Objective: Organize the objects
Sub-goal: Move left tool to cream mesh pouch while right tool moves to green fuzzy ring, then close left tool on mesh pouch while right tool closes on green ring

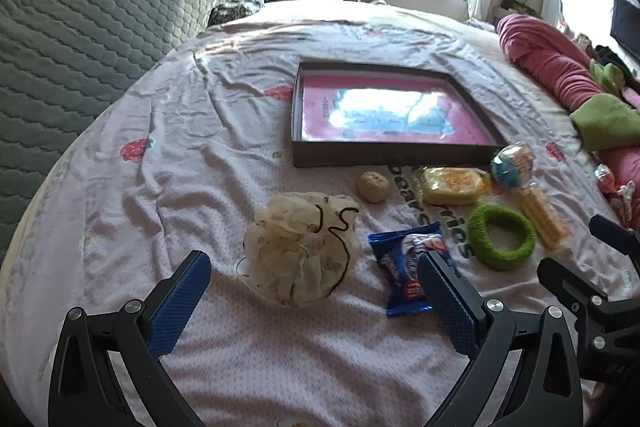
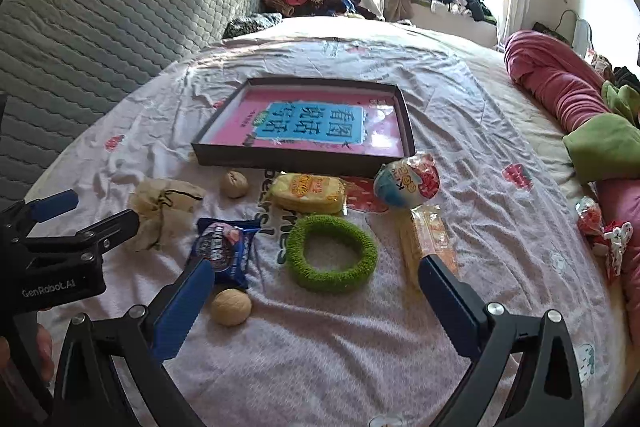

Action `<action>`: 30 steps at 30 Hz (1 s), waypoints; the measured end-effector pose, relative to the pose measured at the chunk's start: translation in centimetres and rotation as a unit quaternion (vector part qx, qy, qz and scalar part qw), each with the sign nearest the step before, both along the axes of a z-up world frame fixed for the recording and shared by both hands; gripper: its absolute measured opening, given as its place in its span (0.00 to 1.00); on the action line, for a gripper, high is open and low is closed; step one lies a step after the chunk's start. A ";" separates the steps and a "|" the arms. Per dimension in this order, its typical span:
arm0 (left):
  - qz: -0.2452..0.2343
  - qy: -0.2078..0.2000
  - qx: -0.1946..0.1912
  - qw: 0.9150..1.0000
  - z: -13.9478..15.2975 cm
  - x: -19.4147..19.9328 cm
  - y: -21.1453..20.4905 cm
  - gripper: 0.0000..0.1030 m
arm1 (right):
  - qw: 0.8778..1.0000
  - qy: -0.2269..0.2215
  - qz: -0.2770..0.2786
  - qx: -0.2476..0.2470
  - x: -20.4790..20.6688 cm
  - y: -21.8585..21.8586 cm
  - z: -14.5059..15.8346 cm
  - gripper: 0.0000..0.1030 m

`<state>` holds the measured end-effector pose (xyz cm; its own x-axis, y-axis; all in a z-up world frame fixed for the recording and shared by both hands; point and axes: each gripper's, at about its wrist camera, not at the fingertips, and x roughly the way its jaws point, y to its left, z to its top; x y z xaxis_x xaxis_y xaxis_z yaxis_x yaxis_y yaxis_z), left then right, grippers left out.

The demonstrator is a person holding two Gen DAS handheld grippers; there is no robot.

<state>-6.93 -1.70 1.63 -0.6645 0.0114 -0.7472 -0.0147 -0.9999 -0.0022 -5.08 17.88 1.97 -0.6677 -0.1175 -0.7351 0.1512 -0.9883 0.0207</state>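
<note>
Strawberry-print bedsheet (image 2: 460,131) is carrying a dark tray (image 2: 280,159) and scattered snacks; left gripper (image 1: 316,267) and right gripper (image 2: 316,273) are both gaping wide, holding nothing.

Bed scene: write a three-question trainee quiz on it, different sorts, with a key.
1. True or false: the tray holds only a pink book, and the snacks lie outside it.
2. The green ring lies nearest to: A) the grey headboard, B) the yellow snack pack, C) the window.
3. Fill in: both the left gripper and the right gripper are ____.

Key:
1. True. The blue snack packet, two walnuts, the cream pouch and the egg-shaped sweet all lie on the sheet.
2. B.
3. Open, holding nothing.
</note>
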 end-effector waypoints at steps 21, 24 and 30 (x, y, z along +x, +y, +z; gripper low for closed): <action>0.011 -0.047 -0.008 0.999 -6.3 -5.8 -1.2 0.99 | 0.997 -0.068 0.009 0.020 -5.9 -1.6 -5.5 0.82; 0.009 -0.055 -0.007 0.998 -6.8 -6.3 -1.1 0.97 | 0.997 -0.075 0.007 0.010 -6.5 -1.4 -5.8 0.78; 0.001 -0.057 -0.013 0.998 -7.4 -6.8 -0.6 0.89 | 0.995 -0.088 0.004 0.049 -7.5 -1.8 -6.7 0.70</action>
<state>-13.69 -2.33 -5.79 -0.5749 -0.0094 -0.8182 -0.0148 -0.9997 0.0218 -12.61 16.11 -4.68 -0.5262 -0.0440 -0.8492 0.1608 -0.9858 -0.0486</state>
